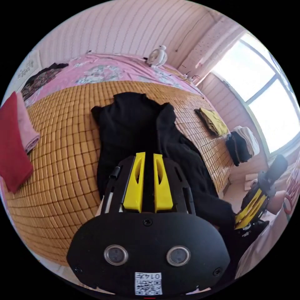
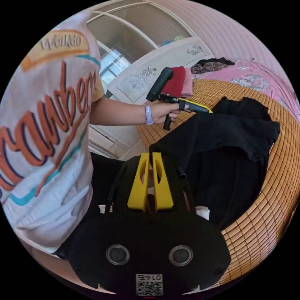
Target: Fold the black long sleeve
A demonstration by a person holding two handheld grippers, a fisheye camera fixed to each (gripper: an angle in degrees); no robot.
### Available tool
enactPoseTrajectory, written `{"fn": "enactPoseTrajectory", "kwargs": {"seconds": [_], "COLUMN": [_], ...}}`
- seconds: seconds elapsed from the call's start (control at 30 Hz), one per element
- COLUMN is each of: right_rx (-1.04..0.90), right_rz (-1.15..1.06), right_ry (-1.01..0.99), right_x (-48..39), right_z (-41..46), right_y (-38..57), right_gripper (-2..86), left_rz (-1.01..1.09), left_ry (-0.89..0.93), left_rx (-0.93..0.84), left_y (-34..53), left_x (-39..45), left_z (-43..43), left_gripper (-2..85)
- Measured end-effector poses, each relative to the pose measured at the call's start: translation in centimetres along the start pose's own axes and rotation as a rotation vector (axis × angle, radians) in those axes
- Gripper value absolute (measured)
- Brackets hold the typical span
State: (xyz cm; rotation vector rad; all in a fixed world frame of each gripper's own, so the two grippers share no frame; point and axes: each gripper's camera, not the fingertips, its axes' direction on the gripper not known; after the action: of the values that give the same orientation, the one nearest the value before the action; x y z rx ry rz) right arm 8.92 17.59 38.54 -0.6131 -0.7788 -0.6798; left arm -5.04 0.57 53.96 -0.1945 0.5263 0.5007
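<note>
A bed covered by a woven bamboo mat [image 1: 62, 150] takes up most of the room, with pink bedding [image 1: 106, 70] beyond the mat and a bright window [image 1: 265, 93] to one side. A person in a white printed shirt [image 2: 47, 131] stands at the bed's edge.

The black long sleeve [image 1: 134, 137] lies spread on the mat, collar toward the far end, one sleeve already laid across the body and the other trailing off toward the near edge. A red cloth [image 1: 11, 147] with a pink one beside it sits at one edge of the mat; a folded mustard garment [image 1: 214, 120] and a small dark-and-white pile [image 1: 242, 143] sit well apart at the other.

The left gripper [image 1: 147, 156] hovers over the shirt's lower body, its yellow jaws nearly together with a narrow gap; I cannot tell whether they hold any cloth. The right gripper [image 2: 152, 154] has its jaws drawn close on the end of the trailing sleeve, and black fabric appears pinched between the tips.

The likely trouble, as I judge it, is the thin pinch: soft knit can slip out if the sleeve is carried quickly, leaving it bunched. Pulling it sideways could also drag the body along the smooth mat and skew the first fold. And black on black hides layers, so a jaw may catch two thicknesses.
</note>
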Motion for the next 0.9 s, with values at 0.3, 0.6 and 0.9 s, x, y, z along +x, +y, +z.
{"fn": "enactPoseTrajectory", "kwargs": {"seconds": [0.3,0.6,0.9], "right_rx": [0.009,0.241,-0.045], "right_rz": [0.192,0.382,0.537], "right_ry": [0.345,0.478,0.222], "right_x": [8.1,19.3,13.7], "right_z": [-0.6,-9.1,-0.2], "right_y": [-3.7,-9.7,-1.9], "right_gripper": [5.2,2.9,1.5], "left_rz": [-0.13,0.059,0.184], "left_ry": [0.085,0.088,-0.004], "left_rx": [-0.113,-0.197,-0.337], "left_y": [4.1,4.8,6.6], "left_x": [-1.4,7.0,9.7], "left_z": [-2.3,-2.7,0.7], "left_gripper": [8.0,9.4,5.8]}}
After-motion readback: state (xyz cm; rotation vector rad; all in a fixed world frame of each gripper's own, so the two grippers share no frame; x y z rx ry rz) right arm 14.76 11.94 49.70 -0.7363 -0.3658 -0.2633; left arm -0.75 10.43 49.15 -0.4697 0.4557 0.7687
